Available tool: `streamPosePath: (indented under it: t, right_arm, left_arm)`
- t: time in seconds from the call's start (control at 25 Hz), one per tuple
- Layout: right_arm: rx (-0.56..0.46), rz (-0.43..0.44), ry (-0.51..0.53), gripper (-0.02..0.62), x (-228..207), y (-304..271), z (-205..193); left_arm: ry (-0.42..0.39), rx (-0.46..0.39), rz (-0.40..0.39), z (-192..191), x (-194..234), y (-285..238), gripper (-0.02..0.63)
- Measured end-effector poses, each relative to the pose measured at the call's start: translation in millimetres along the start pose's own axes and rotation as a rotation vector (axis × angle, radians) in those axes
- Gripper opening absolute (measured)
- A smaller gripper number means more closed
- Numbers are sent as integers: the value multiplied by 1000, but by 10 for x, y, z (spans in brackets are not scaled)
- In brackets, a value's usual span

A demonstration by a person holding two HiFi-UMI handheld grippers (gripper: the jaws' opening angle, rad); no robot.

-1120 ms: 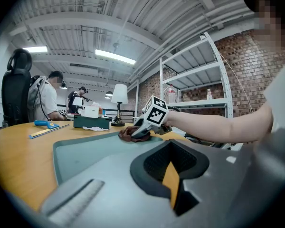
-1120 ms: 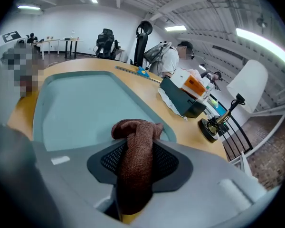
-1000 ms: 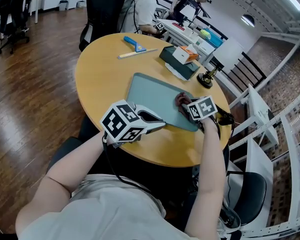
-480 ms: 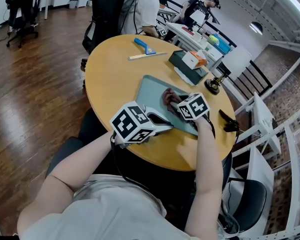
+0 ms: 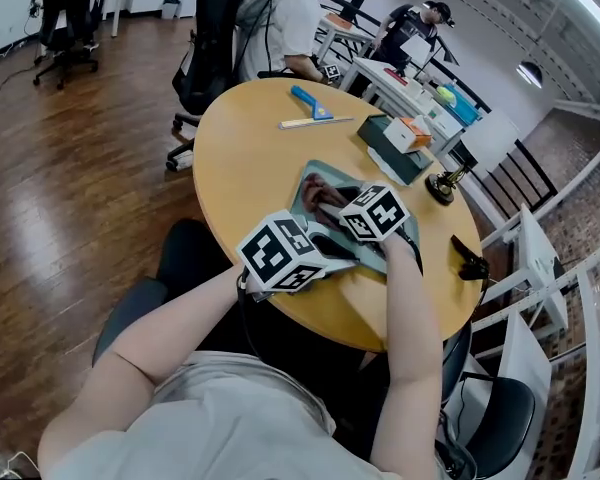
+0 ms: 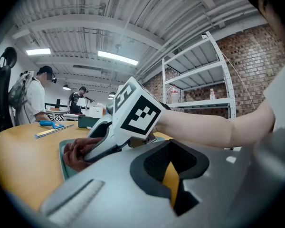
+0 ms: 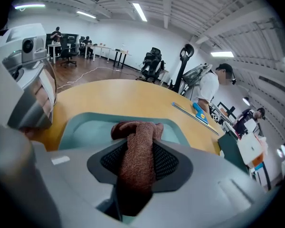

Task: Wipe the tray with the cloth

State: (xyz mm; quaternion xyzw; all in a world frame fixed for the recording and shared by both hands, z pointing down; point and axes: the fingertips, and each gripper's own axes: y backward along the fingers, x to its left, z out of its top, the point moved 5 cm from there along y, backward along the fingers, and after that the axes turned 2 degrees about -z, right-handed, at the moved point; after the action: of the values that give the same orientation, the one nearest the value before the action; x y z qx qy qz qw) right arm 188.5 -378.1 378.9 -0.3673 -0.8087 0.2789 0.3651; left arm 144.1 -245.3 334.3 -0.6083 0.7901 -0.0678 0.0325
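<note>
Now, from the head view: round wooden table (image 5: 250, 148), with the wearer seated at its 6 o'clock. A grey-green tray (image 7: 80, 127) lies just past the table's middle, toward 4 o'clock.

Left gripper (image 6: 173, 170): parked at the tray's 6 o'clock rim. Its jaws are drawn together at the tips with nothing between them. I cannot tell whether it bears down on the rim.

Right gripper (image 5: 328, 201): reaches in from the tray's 3 o'clock side. Its jaws are clamped on the reddish-brown cloth (image 7: 135, 129), which runs up between the pads and bunches on the tray floor just beyond the tips.

Change noted:
- A second ago the cloth sat near the tray's 2 o'clock edge.
- Half a second ago it was mid-tray.
- It is now at the 10 o'clock corner.
- The grip on it looks the same throughout, and the left gripper has kept its post at the near rim.

Reading: one full stroke across the far half of the tray looks complete. The near strip, under and between the two grippers, has probably not been covered. A return pass toward 3 o'clock, set closer to 6 o'clock, seems due. The tray may skid if the left gripper is not actually holding it.
</note>
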Motion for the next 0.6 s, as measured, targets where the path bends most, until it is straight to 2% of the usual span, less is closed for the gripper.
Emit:
streamPosePath:
  t: [0.24,0.6]
  right_arm:
    - [-26,37,41,137,37,-137,202]
    - [-41,45,34,138,50,-196,295]
  left_arm:
    - [-1,1,20,10,13,14,322]
    - [-1,2,23,16,15,40,322]
